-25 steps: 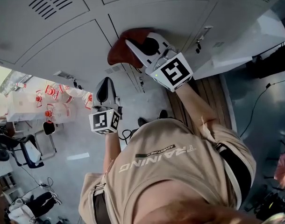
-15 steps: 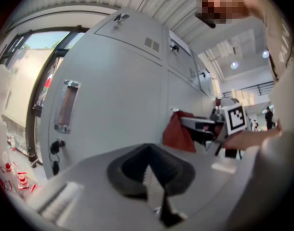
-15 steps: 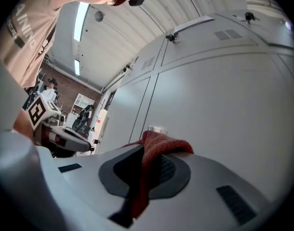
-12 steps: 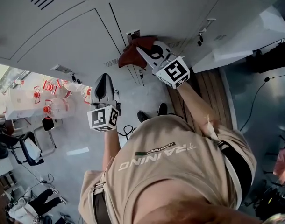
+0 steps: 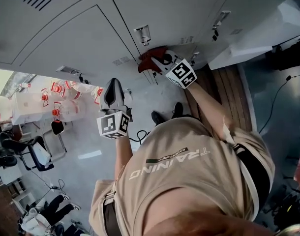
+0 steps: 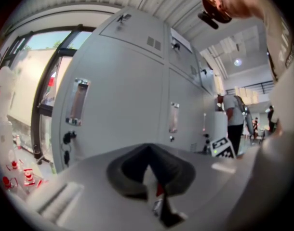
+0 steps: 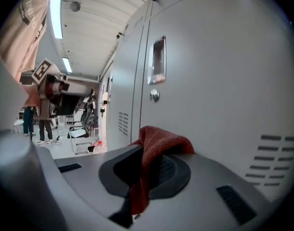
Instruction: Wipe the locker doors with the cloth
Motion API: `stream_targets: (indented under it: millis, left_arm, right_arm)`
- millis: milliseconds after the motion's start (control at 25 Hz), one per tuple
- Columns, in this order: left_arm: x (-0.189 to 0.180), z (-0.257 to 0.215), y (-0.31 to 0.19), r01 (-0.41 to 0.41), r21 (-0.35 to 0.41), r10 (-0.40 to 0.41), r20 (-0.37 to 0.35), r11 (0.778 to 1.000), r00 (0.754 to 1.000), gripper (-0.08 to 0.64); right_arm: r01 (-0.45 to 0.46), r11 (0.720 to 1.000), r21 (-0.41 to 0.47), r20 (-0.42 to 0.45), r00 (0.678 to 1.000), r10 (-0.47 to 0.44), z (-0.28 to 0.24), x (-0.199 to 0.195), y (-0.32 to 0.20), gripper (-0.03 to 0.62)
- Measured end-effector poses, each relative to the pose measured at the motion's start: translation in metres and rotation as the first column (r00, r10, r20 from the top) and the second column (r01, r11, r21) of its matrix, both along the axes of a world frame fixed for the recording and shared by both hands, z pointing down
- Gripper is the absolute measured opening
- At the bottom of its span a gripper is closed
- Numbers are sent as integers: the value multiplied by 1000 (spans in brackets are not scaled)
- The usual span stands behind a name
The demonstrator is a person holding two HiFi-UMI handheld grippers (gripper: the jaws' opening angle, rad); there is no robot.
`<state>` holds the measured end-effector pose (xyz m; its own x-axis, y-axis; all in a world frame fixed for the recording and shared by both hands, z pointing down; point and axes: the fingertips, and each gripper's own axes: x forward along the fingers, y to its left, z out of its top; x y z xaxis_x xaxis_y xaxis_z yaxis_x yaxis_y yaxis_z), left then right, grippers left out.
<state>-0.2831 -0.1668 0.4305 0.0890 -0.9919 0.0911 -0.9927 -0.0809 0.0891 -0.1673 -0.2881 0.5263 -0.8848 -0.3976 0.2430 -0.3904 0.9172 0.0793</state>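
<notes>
The right gripper [image 5: 161,62] pinches the red cloth [image 7: 155,147]. The cloth's long axis runs along the jaws, and its bunched end points at the grey locker door [image 7: 219,81], close to it and below the round lock [image 7: 154,96]. The left gripper [image 5: 112,88], pressed together on nothing, hangs nearer, apart from the lockers.

Fig. Print on the person's shirt [image 5: 204,191].
We read "TRAINING" in large letters, "ADVENTURE" in small ones beside it, both upside down.
</notes>
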Motion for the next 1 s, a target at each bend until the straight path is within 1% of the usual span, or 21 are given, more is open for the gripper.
stream_targets:
  millis: [80, 200, 280, 360, 440, 600, 720, 800, 880, 1000]
  left_arm:
    - [2, 2, 2, -3, -8, 3, 2, 1000, 1000, 5]
    - [7, 5, 4, -8, -19, 9, 5, 1000, 1000, 5]
    - [11, 7, 7, -15, -25, 15, 7, 1000, 1000, 5]
    - [15, 8, 9, -25, -28, 25, 10, 999, 1000, 5]
    - [19, 8, 9, -36, -28, 36, 9, 999, 999, 5]
    - [30, 1, 6, -64, -5, 64, 19, 998, 998, 5]
    - [39, -11, 0, -87, 29, 86, 29, 996, 996, 5]
    - [44, -19, -5, -104, 50, 102, 35, 993, 994, 5]
    - [51, -26, -10, -125, 67, 123, 42, 990, 992, 5]
    - [62, -29, -14, -155, 78, 152, 42, 985, 988, 5]
  right_arm:
    - [-17, 997, -69, -48, 999, 13, 32, 1, -1, 29]
    - [-42, 988, -146, -68, 997, 32, 60, 4, -2, 29]
    - [-44, 987, -155, -66, 997, 34, 64, 7, 1, 29]
    - [-38, 990, -135, -47, 998, 32, 53, 12, 7, 29]
    - [-28, 995, -91, 3, 1000, 29, 24, 18, 14, 29]
    - [-14, 999, 47, 127, 992, 8, -68, 39, 30, 29]
    - [-23, 992, 127, 171, 985, 1, -139, 58, 36, 29]
    - [-32, 978, 204, 187, 982, -7, -184, 67, 39, 29]
    - [-43, 959, 279, 209, 978, -16, -226, 72, 41, 29]
    - [-62, 934, 352, 260, 965, -34, -281, 78, 43, 29]
